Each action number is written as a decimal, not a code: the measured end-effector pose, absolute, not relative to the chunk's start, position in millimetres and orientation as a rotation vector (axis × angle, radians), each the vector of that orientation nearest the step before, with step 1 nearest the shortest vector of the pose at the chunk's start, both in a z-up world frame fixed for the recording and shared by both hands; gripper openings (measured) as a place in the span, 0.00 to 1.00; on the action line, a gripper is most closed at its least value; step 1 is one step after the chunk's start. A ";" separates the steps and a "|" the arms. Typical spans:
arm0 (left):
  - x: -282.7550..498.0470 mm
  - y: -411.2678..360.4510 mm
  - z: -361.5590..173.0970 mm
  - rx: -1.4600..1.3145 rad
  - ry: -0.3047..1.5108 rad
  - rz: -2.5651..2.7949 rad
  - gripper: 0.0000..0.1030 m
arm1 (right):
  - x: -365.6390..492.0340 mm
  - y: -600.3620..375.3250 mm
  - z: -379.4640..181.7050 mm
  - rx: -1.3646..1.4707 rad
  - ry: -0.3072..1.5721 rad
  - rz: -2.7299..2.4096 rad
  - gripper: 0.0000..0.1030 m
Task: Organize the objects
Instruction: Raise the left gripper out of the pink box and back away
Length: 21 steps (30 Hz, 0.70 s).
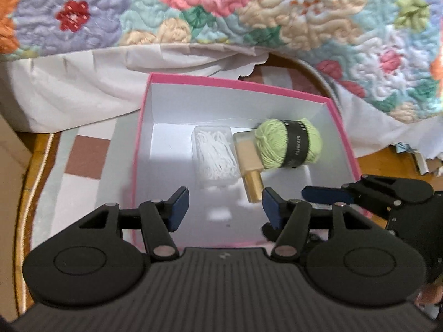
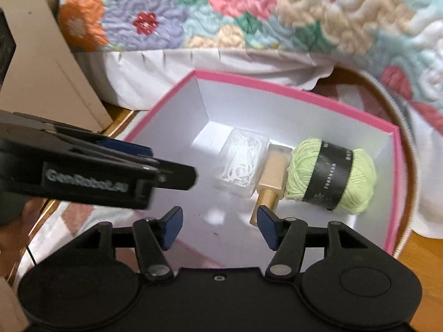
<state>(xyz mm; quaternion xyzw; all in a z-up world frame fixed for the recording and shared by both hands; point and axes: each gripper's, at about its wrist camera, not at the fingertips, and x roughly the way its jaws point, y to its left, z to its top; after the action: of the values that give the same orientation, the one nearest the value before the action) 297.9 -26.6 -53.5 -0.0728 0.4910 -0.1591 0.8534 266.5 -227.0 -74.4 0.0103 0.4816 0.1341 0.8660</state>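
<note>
A pink box with a white inside sits on a rug. Three things lie side by side in it: a clear plastic case of white pieces, a beige bottle with a gold cap, and a ball of light green yarn with a black band. My left gripper hangs open over the box's near part, holding nothing. My right gripper is beside it, also open and empty, its right finger close to the gold cap.
A floral quilt and a white sheet hang behind the box. The checked rug lies on a wooden floor. A cardboard piece leans at the left, and paper scraps lie at the right.
</note>
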 end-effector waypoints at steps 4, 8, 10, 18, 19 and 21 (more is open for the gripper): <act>276.6 -17.7 -20.9 -0.132 1.026 -0.335 0.57 | 248.9 -225.9 -44.7 -0.016 1.001 0.265 0.63; 253.5 -15.6 6.0 -0.084 1.004 -0.300 0.57 | 231.3 -225.6 -15.6 -0.002 0.951 0.250 0.65; 244.1 -15.3 16.0 -0.073 1.006 -0.293 0.57 | 221.9 -225.3 -4.2 0.002 0.938 0.235 0.66; 197.3 -15.5 58.8 -0.042 1.028 -0.319 0.63 | 181.4 -215.1 46.8 -0.033 0.914 0.242 0.83; 190.9 -15.1 63.2 -0.042 1.031 -0.321 0.66 | 175.3 -213.0 53.2 -0.052 0.918 0.241 0.84; 176.9 -13.8 73.0 -0.045 1.032 -0.328 0.71 | 163.3 -210.2 63.6 -0.087 0.918 0.238 0.88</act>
<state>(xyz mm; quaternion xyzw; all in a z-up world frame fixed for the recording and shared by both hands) 176.9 -13.8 73.0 -0.0213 0.4912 -0.1560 0.8567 163.3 -210.2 63.6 -0.0419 0.4419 0.1145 0.8887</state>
